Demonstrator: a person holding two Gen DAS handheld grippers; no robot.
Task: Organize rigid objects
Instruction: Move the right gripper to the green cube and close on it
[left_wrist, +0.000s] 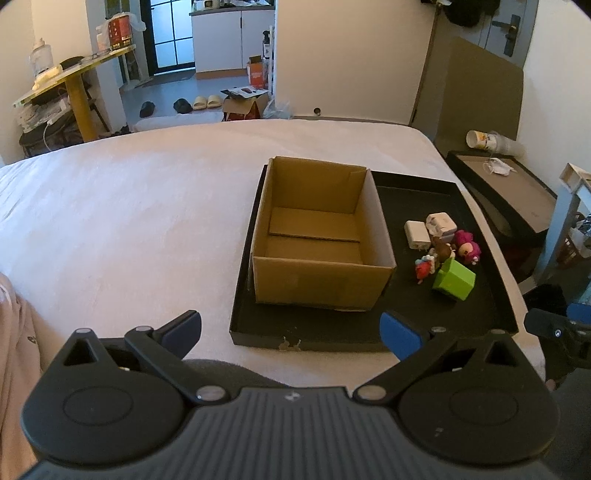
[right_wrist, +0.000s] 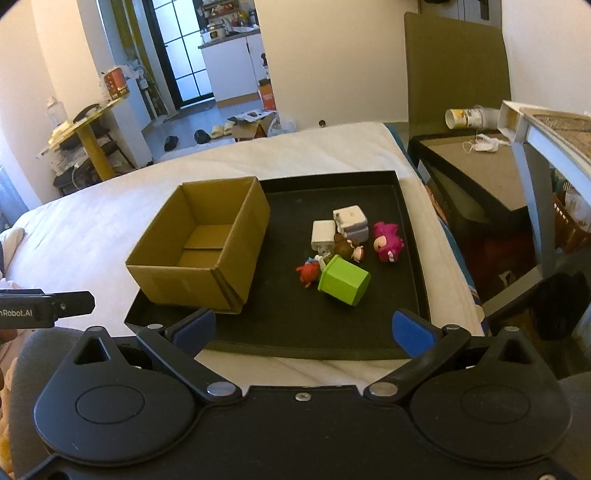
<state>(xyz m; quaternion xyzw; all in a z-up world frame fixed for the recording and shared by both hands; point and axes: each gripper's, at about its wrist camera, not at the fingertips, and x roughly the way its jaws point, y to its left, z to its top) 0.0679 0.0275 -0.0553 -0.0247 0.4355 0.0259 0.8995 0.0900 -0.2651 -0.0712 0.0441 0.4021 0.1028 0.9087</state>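
Black tray (right_wrist: 413, 258) on bed (left_wrist: 129, 221): empty cardboard box (right_wrist: 207, 258) at left, small toys (right_wrist: 343, 251) clustered at right; left gripper (left_wrist: 291, 332) and right gripper (right_wrist: 303, 328) near, fingers wide, holding nothing

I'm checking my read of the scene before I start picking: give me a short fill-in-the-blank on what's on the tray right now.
1. The cardboard box standing on the black tray has ____ inside it.
2. The green cube and the other small objects lie to the ____ of the cardboard box.
3. The left gripper and right gripper both have their jaws ____.

Missing words: nothing; right; open
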